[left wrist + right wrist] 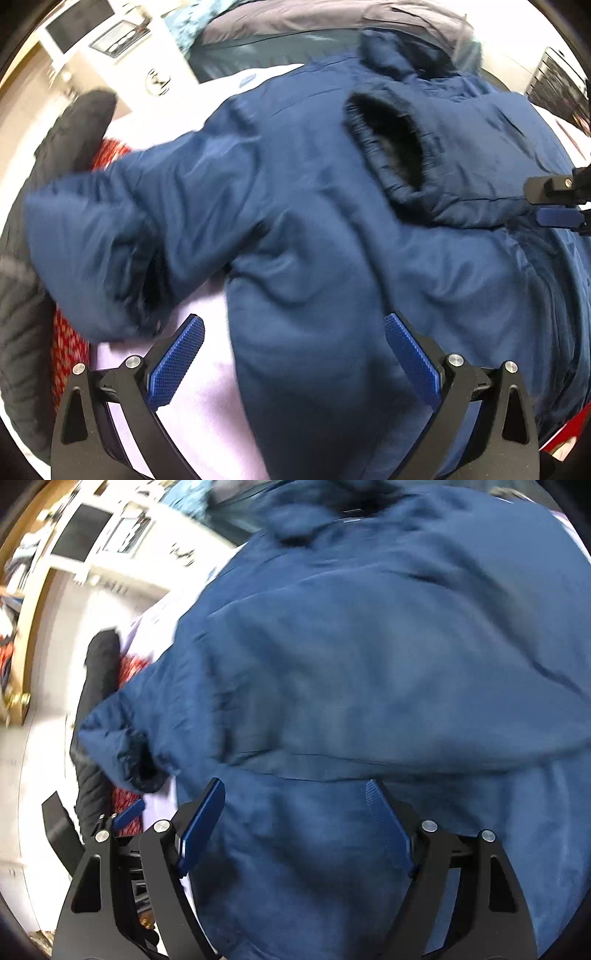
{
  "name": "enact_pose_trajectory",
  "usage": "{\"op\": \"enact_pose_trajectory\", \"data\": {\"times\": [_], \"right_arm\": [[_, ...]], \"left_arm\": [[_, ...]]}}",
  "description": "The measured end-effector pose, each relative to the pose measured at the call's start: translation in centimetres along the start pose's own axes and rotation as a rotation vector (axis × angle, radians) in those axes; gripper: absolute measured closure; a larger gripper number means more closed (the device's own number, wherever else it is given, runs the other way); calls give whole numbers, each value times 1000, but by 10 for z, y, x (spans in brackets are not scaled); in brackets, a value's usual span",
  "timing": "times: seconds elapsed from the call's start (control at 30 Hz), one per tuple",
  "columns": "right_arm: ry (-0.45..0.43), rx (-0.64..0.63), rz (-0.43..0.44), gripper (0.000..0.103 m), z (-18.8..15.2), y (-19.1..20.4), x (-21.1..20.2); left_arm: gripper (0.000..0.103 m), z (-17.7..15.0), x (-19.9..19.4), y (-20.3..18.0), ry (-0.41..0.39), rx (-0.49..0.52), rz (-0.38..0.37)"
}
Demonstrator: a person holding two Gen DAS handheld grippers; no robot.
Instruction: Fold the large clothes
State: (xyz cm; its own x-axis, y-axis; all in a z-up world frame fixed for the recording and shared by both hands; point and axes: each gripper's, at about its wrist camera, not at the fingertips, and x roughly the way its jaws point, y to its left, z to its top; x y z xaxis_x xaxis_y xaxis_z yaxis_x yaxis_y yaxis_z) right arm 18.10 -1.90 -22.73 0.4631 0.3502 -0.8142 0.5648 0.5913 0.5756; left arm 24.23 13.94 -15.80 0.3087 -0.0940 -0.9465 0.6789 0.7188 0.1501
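A large navy blue padded jacket [314, 206] lies spread on a pale lilac sheet [207, 406]. One sleeve [110, 236] stretches to the left, and another sleeve with a dark cuff opening [391, 147] lies folded across the body. My left gripper [293, 332] is open above the jacket's lower hem, holding nothing. My right gripper [295, 794] is open over the jacket [369, 664], holding nothing; its fingertips also show at the right edge of the left wrist view [554, 203]. The left gripper's fingertip shows in the right wrist view [127, 814].
A black quilted garment [22, 314] and a red-and-white patterned cloth [66, 350] lie to the left of the jacket. A grey garment [314, 22] lies beyond it. White furniture [110, 48] stands at the far left.
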Motion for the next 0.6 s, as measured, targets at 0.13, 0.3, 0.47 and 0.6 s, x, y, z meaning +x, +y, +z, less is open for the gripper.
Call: {"op": "enact_pose_trajectory", "data": {"times": [0.13,0.3,0.47,0.6], "right_arm": [[-25,47,-46,25,1,-47,-26],[93,-58,-152,25,7,-80,-45],[197,-404,-362,25,29,-72,-70],[147,-536,-378,25,80,-59,-58]], "left_arm": [[9,21,-7,-16,-30,0,-33],[11,51,-14,-37,-44,-9,-73],[11,86,0,-58,-51,50,0],[13,115,22,-64,-31,29,9]]}}
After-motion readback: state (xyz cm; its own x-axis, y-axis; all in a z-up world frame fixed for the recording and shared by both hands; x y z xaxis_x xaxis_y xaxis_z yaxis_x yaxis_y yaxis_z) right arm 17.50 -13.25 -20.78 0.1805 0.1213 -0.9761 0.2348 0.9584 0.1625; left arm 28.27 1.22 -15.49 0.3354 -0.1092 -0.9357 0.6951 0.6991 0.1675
